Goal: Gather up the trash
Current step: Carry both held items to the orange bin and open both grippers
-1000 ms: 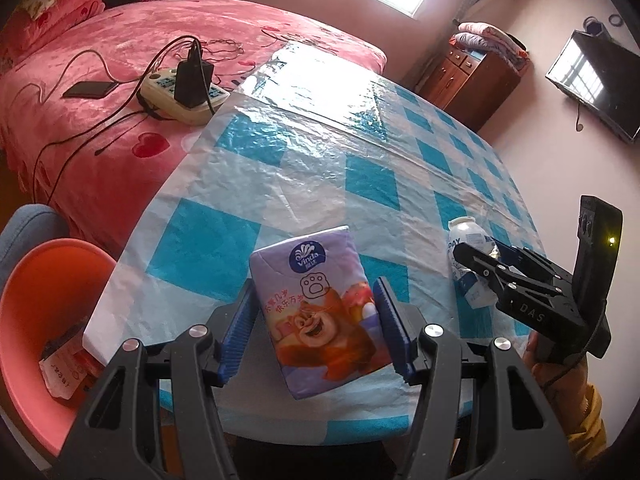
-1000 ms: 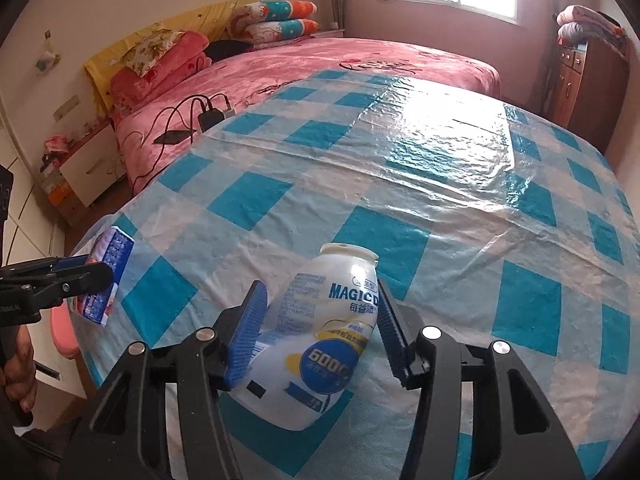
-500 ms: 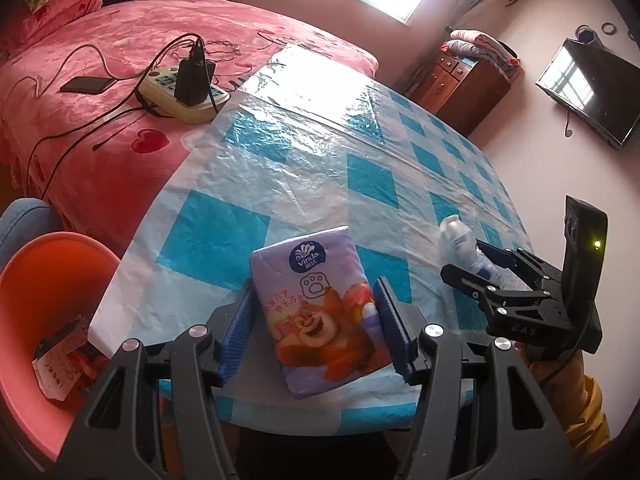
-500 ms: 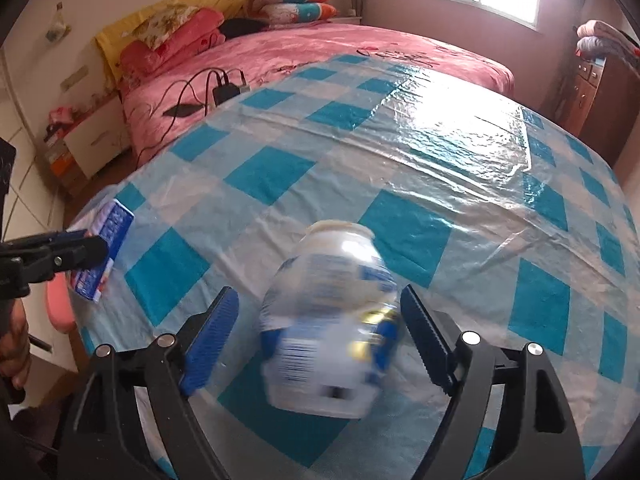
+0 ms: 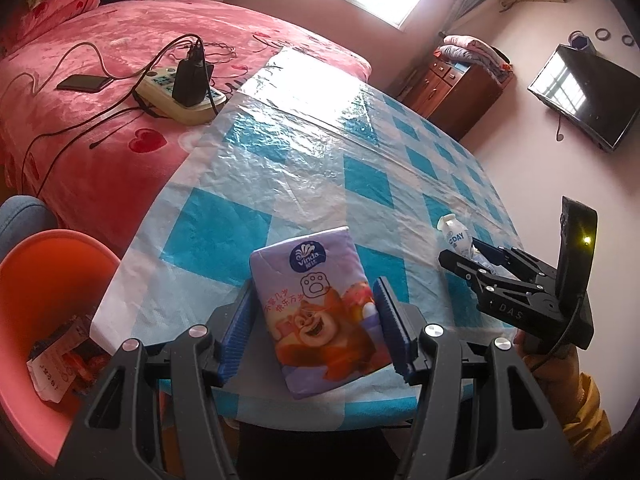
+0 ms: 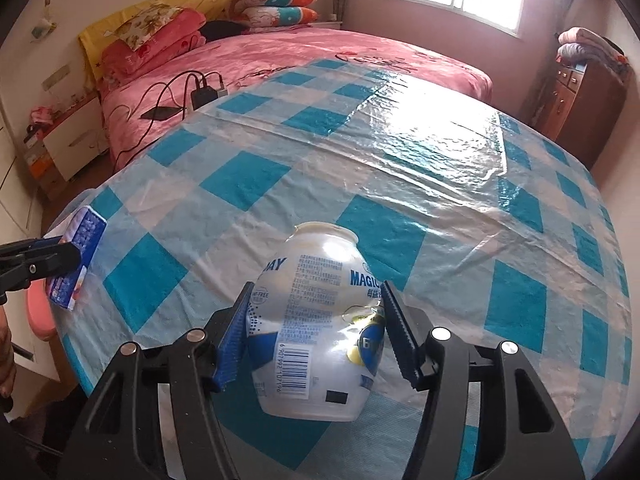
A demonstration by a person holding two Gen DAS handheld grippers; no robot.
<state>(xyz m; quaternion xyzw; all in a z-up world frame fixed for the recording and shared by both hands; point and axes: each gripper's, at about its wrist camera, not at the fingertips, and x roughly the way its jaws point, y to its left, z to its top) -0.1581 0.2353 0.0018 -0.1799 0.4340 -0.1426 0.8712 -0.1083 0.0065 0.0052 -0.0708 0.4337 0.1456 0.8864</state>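
Two views, left gripper (image 5: 314, 334) clamping tissue pack (image 5: 320, 312), orange bin (image 5: 48, 320) only there, right gripper (image 6: 316, 332) closing around bottle (image 6: 316, 320)

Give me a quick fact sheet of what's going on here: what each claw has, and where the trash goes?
surface: table under a blue-and-white checked plastic cloth
left gripper: clamped on a Vinda tissue pack
right gripper: jaws closing around a white Magic Day drink bottle, pads at its sides
bin: orange trash bin beside the table's edge, wrappers already inside
nearby: pink bed with a power strip and phone
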